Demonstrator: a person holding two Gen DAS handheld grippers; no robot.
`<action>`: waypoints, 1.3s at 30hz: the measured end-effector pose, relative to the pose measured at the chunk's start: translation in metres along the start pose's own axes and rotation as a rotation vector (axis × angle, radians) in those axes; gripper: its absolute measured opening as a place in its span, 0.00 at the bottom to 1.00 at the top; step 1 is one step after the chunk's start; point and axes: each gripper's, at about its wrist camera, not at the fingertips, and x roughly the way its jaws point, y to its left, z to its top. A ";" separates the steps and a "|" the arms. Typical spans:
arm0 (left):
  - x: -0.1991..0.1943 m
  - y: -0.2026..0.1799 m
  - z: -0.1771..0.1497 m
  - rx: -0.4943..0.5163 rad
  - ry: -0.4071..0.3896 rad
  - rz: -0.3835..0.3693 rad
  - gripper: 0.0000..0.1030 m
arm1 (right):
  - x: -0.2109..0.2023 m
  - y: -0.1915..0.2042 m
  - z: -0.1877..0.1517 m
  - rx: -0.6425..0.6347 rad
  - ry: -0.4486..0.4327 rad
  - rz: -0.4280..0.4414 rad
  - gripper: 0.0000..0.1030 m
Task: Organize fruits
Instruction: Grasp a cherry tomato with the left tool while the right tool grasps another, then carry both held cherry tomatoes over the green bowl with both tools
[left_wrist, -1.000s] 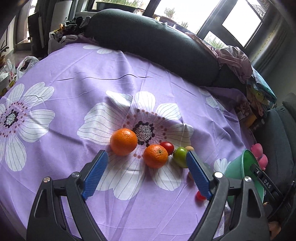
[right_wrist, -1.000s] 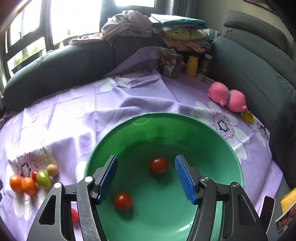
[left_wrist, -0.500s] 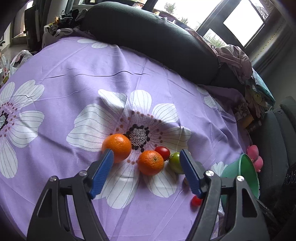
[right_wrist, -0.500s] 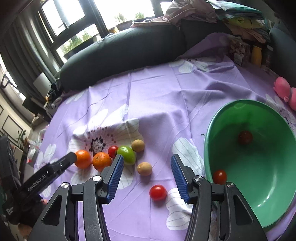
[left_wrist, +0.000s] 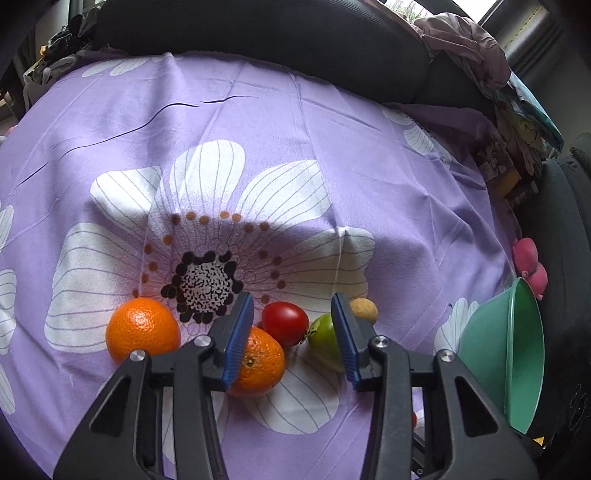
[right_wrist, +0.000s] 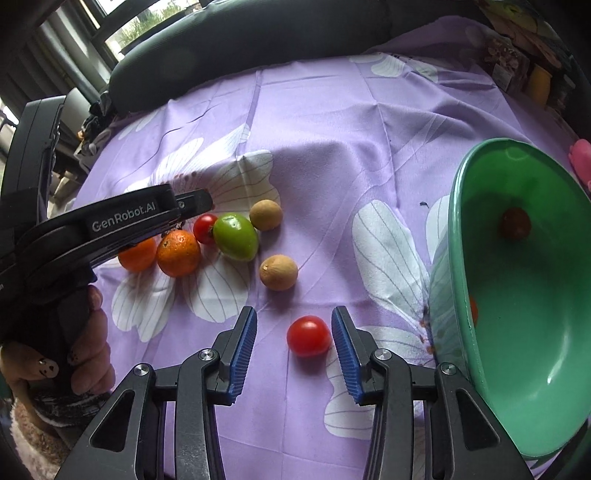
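So the sorting was partly done: the green bowl (right_wrist: 458, 229) at the right edge of the purple flowered cloth (right_wrist: 332, 110) already held a dark red tomato (right_wrist: 515, 223) deep inside, and a second red fruit (right_wrist: 472, 310) peeped from behind its near rim. Most of the fruit was not yet gathered. The right tongs (right_wrist: 293, 347) pointed down over a lone red tomato (right_wrist: 308, 336) lying on the cloth just beside the bowl; their jaws were closing with that tomato between them, the blue pads not yet touching it (the gap looked wider on the left side than on the right). The left tongs (left_wrist: 291, 339) hung over the cluster further from the bowl, their jaws also closing, half narrowed, with a small red tomato (left_wrist: 285, 323) and part of an orange (left_wrist: 258, 363) showing in the gap; neither pad appeared to press on anything yet, so I would judge nothing gripped. A second orange (left_wrist: 142, 330) sat just to the left of those tongs, a green fruit (left_wrist: 325, 343) was partly hidden behind the right pad, and a small tan fruit (left_wrist: 365, 310) lay beyond it. From the right view another tan fruit (right_wrist: 279, 272) rested apart from the cluster, between it and the lone tomato. By my count seven pieces were outside the bowl, so the job seemed less than halfway through.
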 end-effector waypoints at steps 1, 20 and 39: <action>0.002 0.000 0.001 -0.001 0.000 0.000 0.40 | 0.002 0.000 -0.001 -0.006 0.007 -0.017 0.43; 0.023 -0.004 0.004 0.051 0.005 0.093 0.26 | 0.019 0.005 -0.009 -0.093 0.074 -0.113 0.29; -0.024 -0.004 -0.006 -0.001 -0.123 0.020 0.25 | 0.010 0.009 0.002 -0.060 -0.015 -0.046 0.29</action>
